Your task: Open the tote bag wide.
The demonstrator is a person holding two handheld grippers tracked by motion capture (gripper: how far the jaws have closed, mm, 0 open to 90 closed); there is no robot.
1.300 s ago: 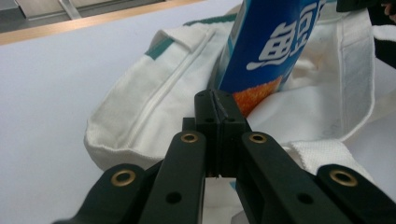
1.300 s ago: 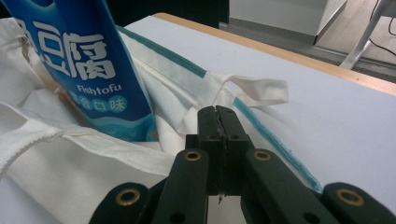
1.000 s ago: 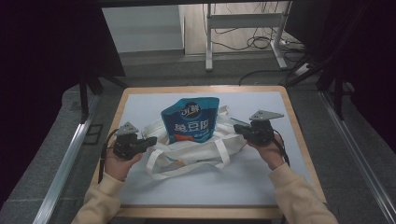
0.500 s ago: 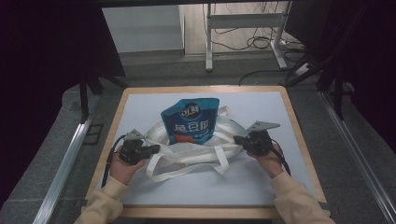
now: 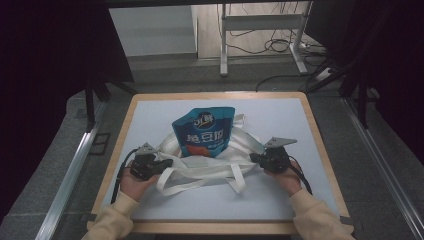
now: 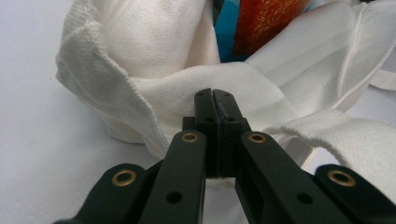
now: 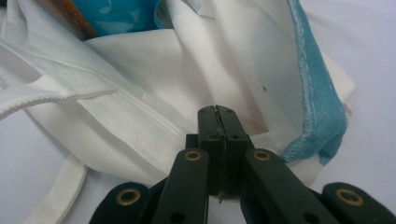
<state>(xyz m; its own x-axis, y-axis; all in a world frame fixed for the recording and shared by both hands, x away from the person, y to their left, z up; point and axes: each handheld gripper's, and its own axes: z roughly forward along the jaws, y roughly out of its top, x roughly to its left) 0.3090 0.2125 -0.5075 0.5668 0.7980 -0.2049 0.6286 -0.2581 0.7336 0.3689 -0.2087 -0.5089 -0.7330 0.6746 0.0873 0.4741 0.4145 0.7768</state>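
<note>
Pinching white fabric, the left gripper (image 6: 213, 95) has its two black jaws pressed together on a fold of the white cloth bag (image 6: 154, 60); in the left gripper view the weave bunches up around the jaw tips, and a blue and orange-red packet surface shows above the fold. The right gripper (image 7: 217, 112) likewise has its jaws closed tight on the bag (image 7: 140, 93) at its opposite side, just beside a blue-edged hem (image 7: 313, 93) seen in the right gripper view.

From the high view, the left gripper (image 5: 161, 163) and the right gripper (image 5: 256, 158) grip the bag (image 5: 215, 165) from either side, each held by a hand, the left hand (image 5: 134, 181) and the right hand (image 5: 285, 175), with sleeved forearms entering from the bottom edge. A blue snack pouch (image 5: 204, 132) stands partly inside the bag's mouth, its upper part rising above the fabric, between the two grippers. The bag's white handles (image 5: 197, 181) lie loose on the near side. All rest on a pale mat on the wooden-edged table (image 5: 320, 135), with the bag near the mat's middle.
</note>
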